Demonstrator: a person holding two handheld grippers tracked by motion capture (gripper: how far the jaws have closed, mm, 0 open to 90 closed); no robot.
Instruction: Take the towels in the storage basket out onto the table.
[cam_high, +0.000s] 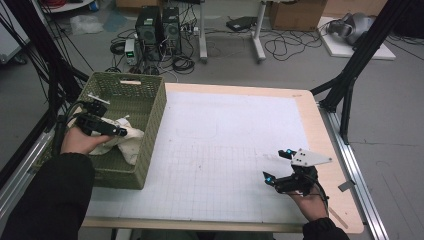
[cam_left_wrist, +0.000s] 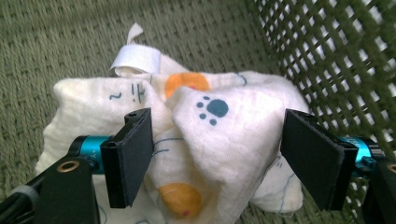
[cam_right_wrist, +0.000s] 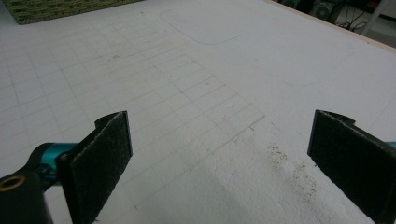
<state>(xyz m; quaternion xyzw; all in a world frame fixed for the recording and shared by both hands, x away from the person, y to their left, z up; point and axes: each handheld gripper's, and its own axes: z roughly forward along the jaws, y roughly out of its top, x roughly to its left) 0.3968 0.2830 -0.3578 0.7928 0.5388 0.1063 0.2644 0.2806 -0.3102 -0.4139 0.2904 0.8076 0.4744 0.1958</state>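
Observation:
A crumpled white cloth (cam_left_wrist: 219, 135) printed with orange spots and a blue paw mark lies in the green woven basket (cam_high: 150, 112) at the table's left. My left gripper (cam_high: 112, 131) is down inside the basket, open, its jaws standing on either side of a raised fold of the cloth (cam_high: 131, 141). In the left gripper view its pads (cam_left_wrist: 132, 156) are spread wide, the left one against the cloth. My right gripper (cam_high: 276, 166) hovers open over the bare white mat near the table's front right, with nothing between its pads (cam_right_wrist: 100, 161).
The white gridded mat (cam_high: 230, 150) covers most of the wooden table (cam_high: 325, 135). A patch of dark crumbs (cam_right_wrist: 299, 175) lies on the mat under the right gripper. Computer towers (cam_high: 159, 30), cables and black frame legs (cam_high: 350, 75) stand beyond the table.

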